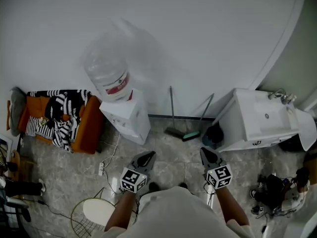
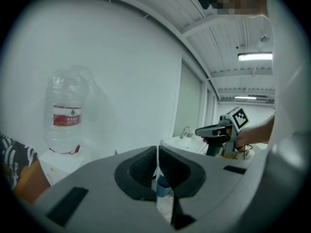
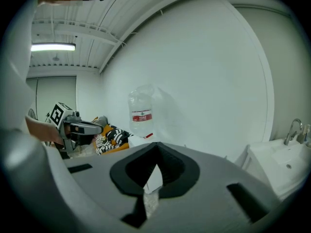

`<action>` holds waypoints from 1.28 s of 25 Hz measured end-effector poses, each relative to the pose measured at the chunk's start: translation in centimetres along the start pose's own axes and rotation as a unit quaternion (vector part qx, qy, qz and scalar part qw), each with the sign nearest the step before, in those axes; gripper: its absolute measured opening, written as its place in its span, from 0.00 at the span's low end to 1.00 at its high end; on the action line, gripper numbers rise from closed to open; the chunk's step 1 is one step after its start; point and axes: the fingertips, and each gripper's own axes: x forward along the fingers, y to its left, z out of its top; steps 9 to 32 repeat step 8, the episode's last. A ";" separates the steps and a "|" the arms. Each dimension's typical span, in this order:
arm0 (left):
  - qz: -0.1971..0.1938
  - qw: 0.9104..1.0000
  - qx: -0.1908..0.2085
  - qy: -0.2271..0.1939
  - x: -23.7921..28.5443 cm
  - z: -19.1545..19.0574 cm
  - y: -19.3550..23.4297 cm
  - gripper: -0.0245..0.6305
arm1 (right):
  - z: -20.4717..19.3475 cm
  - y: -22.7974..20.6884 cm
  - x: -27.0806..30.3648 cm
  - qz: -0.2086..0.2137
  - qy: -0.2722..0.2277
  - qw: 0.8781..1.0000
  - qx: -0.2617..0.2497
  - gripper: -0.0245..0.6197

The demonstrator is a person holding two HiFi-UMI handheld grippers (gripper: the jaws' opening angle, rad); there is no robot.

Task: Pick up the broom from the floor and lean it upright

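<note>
The left gripper (image 1: 147,158) and right gripper (image 1: 208,154) are both held out over the floor (image 1: 171,165), jaws pressed together with nothing in them. Ahead, the broom (image 1: 172,114) stands upright against the white wall (image 1: 198,38), its head on the grey marbled tiles, just beside a teal-headed tool (image 1: 192,135). A water dispenser (image 1: 126,117) stands to its left and a white sink cabinet (image 1: 252,120) to its right.
</note>
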 end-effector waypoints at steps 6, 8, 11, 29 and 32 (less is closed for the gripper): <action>0.005 1.000 -0.002 -0.001 0.8 -0.2 -0.7 0.06 | -0.6 -0.9 -0.4 0.005 0.001 1.000 0.004 0.04; 0.006 1.000 -0.003 -0.003 1.2 -0.1 -0.8 0.06 | -0.4 -1.3 -0.4 0.006 0.000 1.000 0.003 0.04; 0.006 1.000 -0.003 -0.003 1.2 -0.1 -0.8 0.06 | -0.4 -1.3 -0.4 0.006 0.000 1.000 0.003 0.04; 0.006 1.000 -0.003 -0.003 1.2 -0.1 -0.8 0.06 | -0.4 -1.3 -0.4 0.006 0.000 1.000 0.003 0.04; 0.006 1.000 -0.003 -0.003 1.2 -0.1 -0.8 0.06 | -0.4 -1.3 -0.4 0.006 0.000 1.000 0.003 0.04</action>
